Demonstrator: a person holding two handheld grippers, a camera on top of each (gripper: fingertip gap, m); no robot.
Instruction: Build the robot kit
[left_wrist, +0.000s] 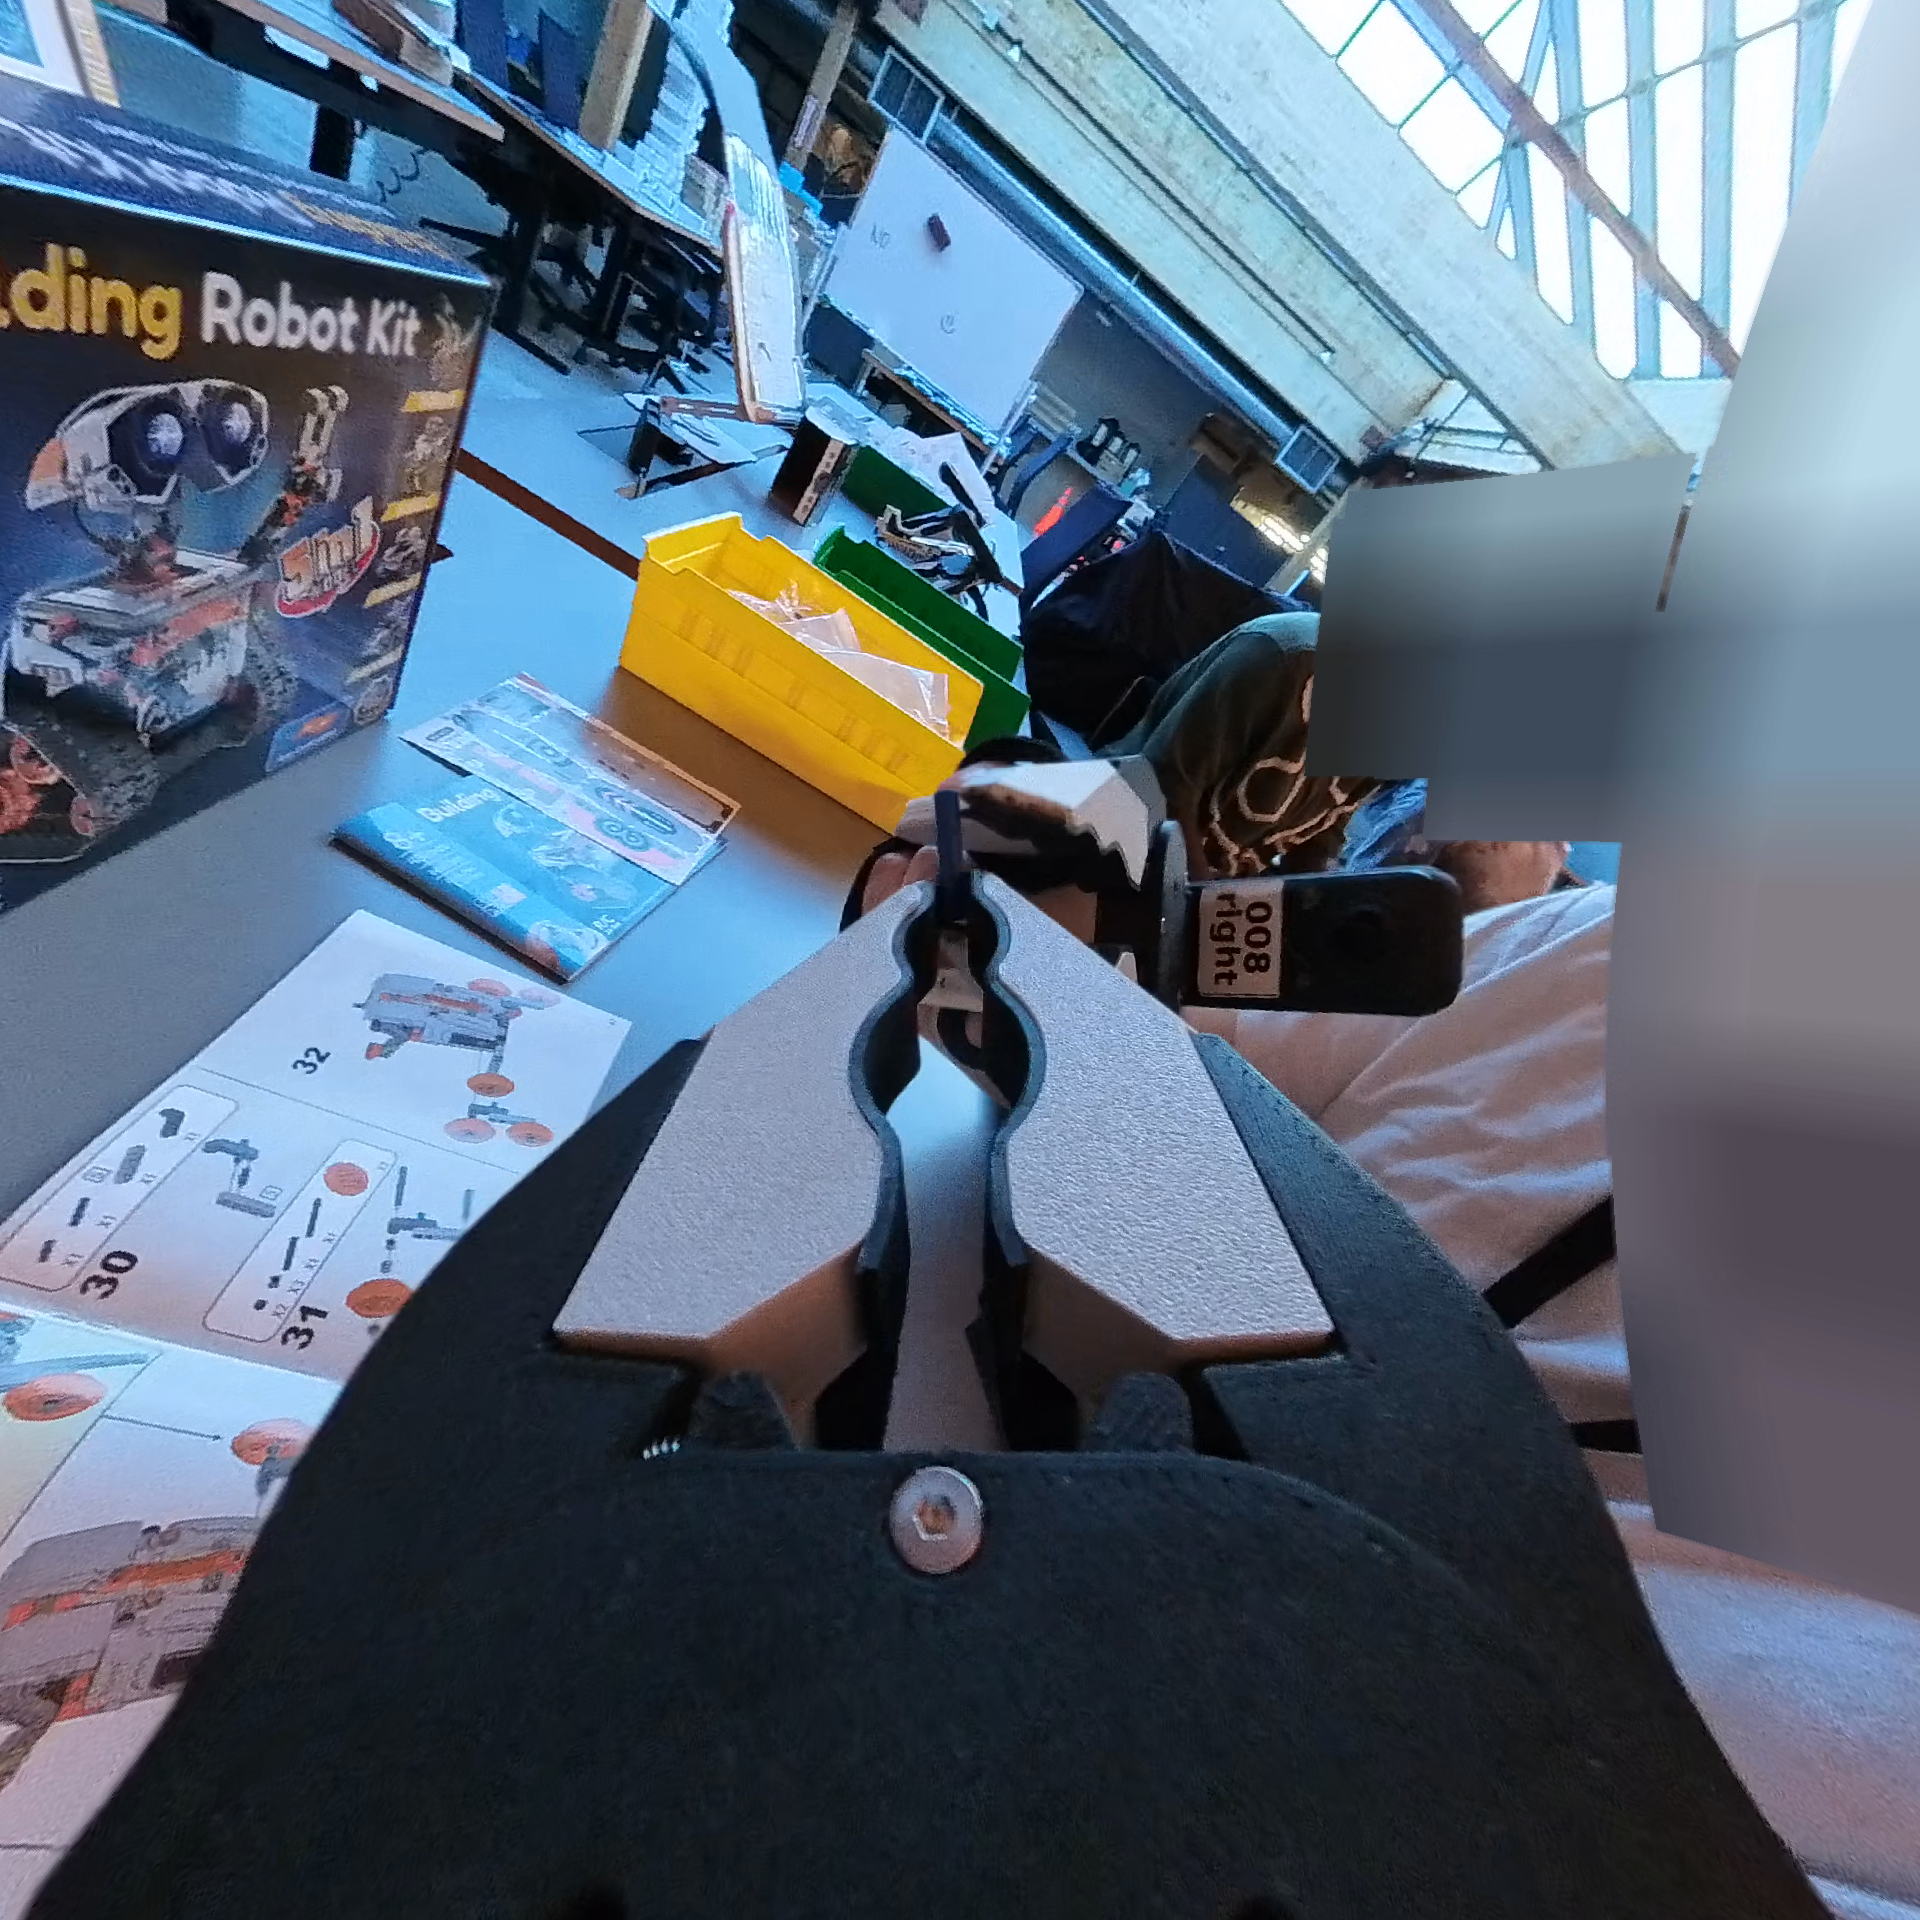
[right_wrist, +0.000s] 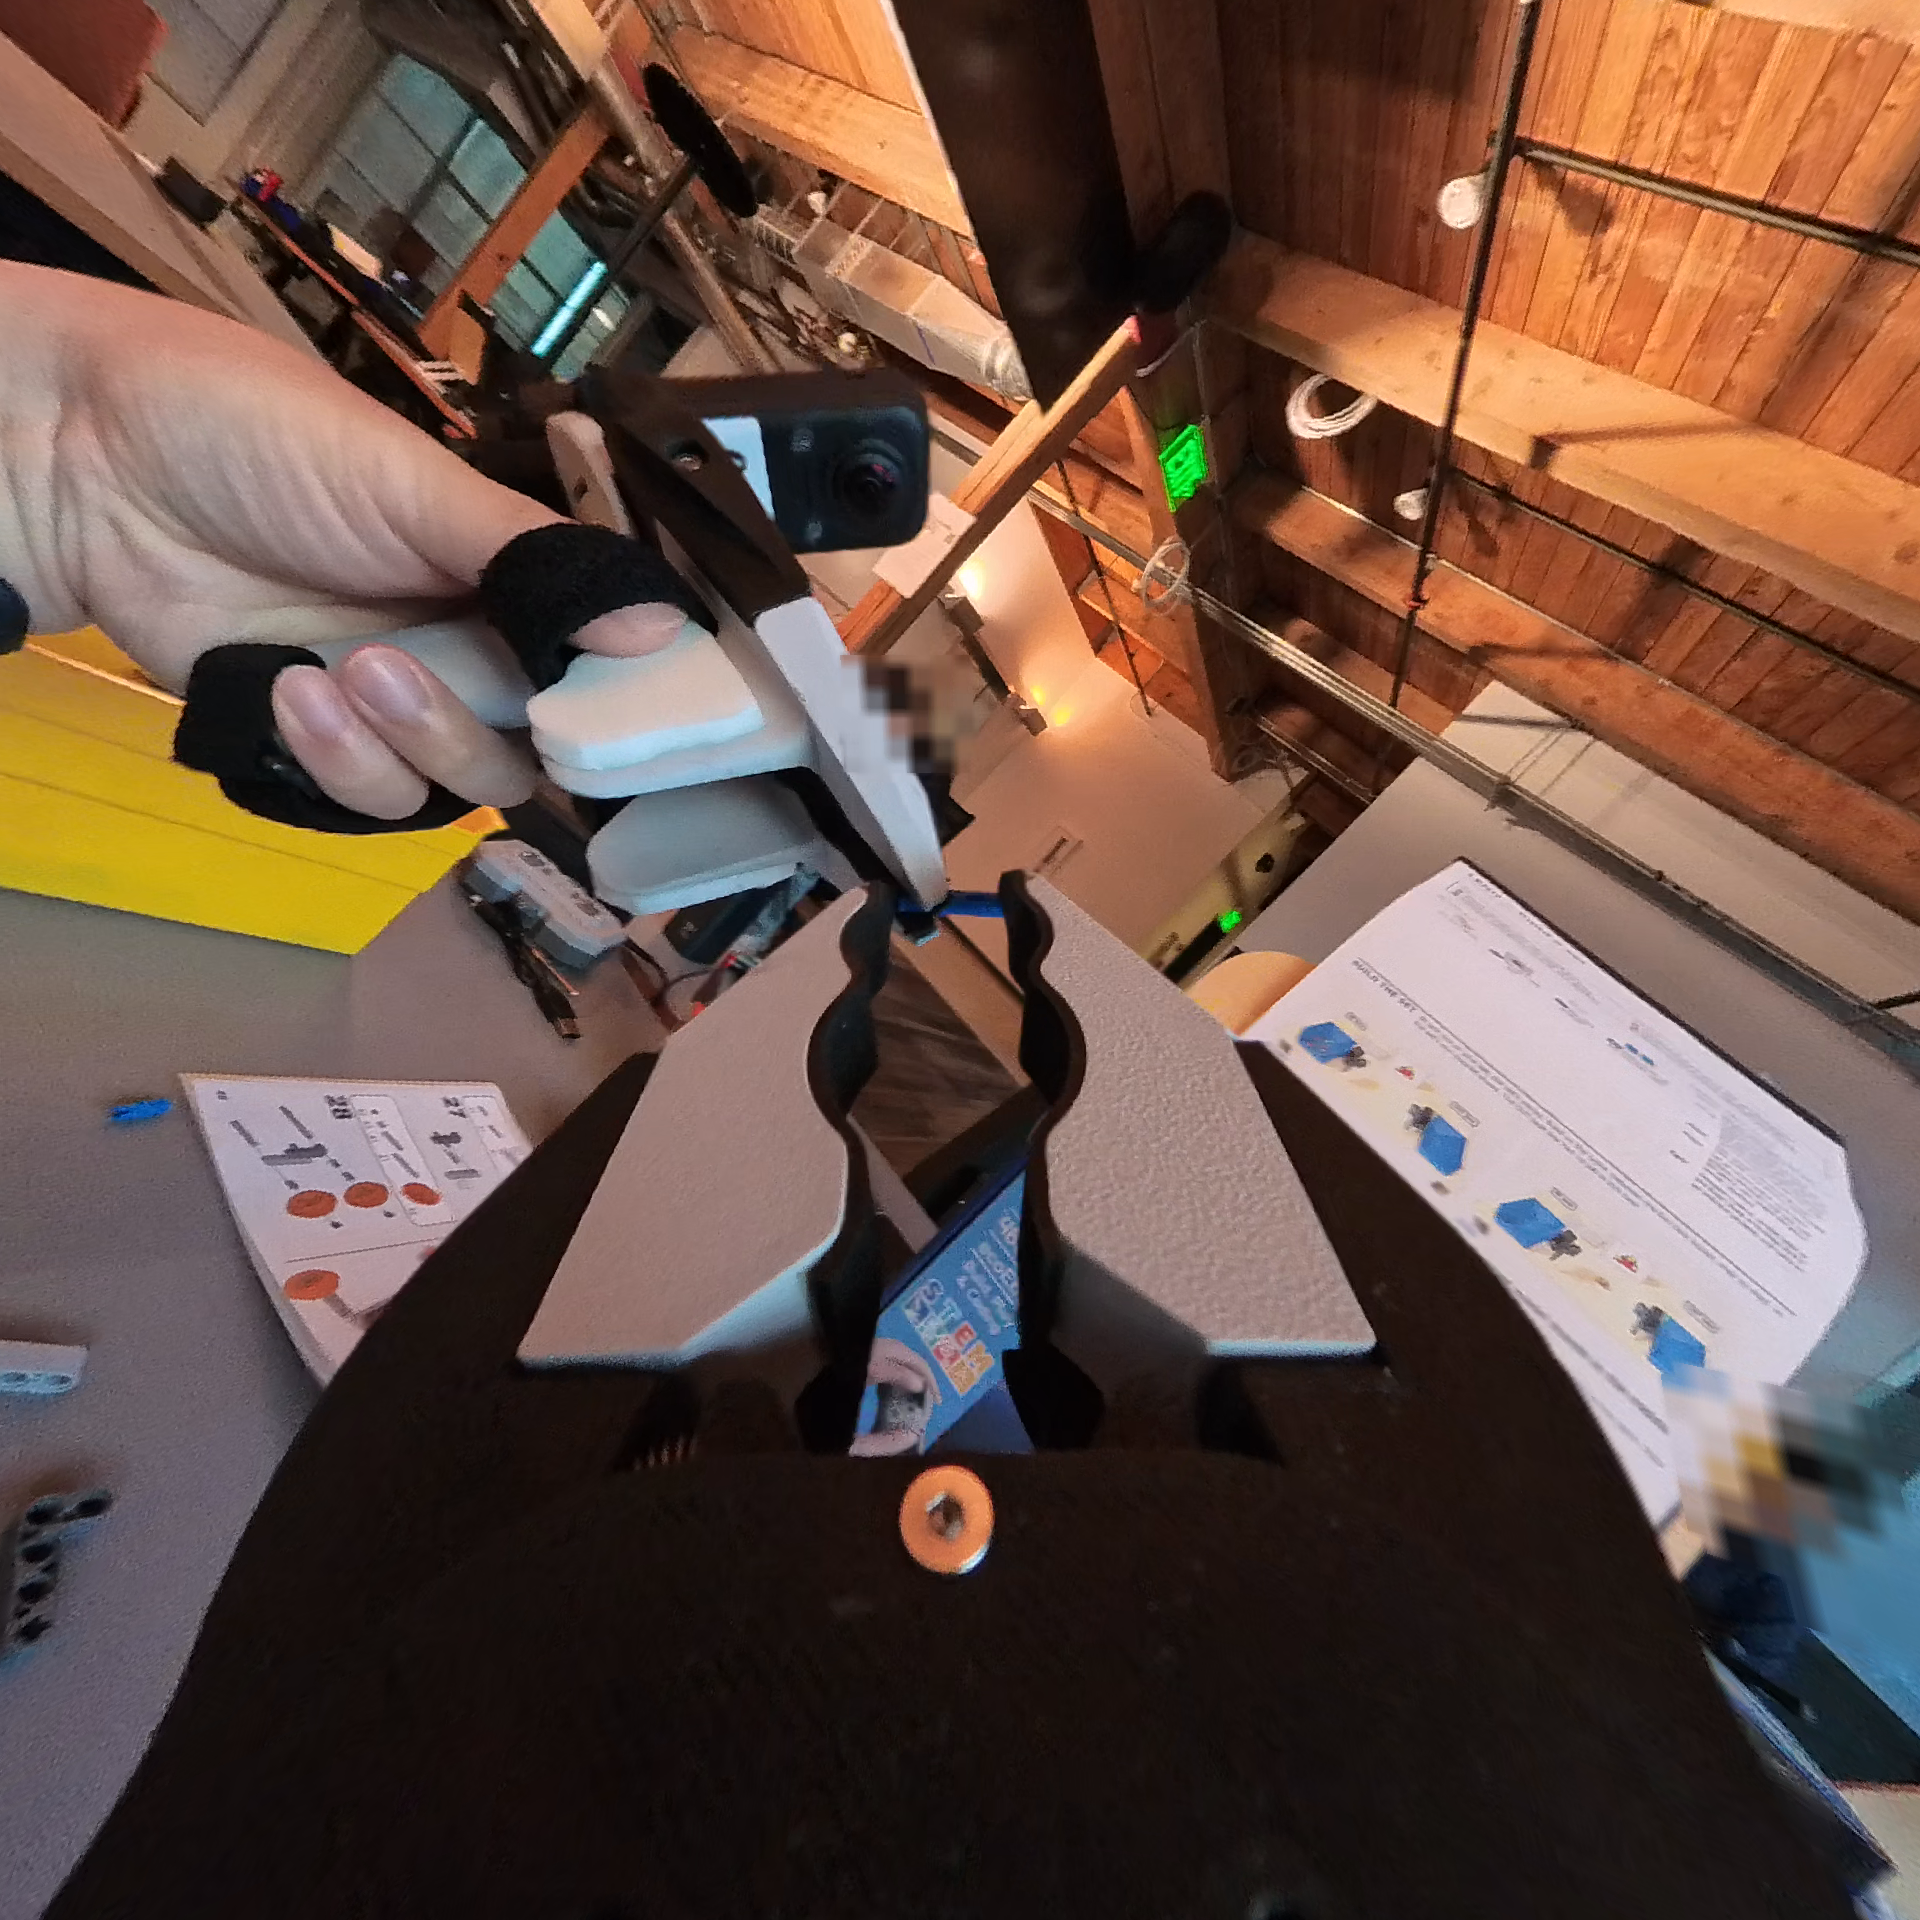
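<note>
1. Now a thin blue pin (left_wrist: 951, 868) is pinched at the tips of the left gripper (left_wrist: 951, 904), held up above the grey table (left_wrist: 208, 935).
2. The right gripper (right_wrist: 940, 914) is set narrow, its tips touching the pin's ends.
3. If tilted, the pin could be dropped.

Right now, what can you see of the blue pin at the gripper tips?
The blue pin is a thin, dark blue, plastic-looking rod. The left gripper is shut on it at its tips, one end sticking out beyond. It spans the gap between the right gripper tips; whether they clamp it is unclear.
</note>
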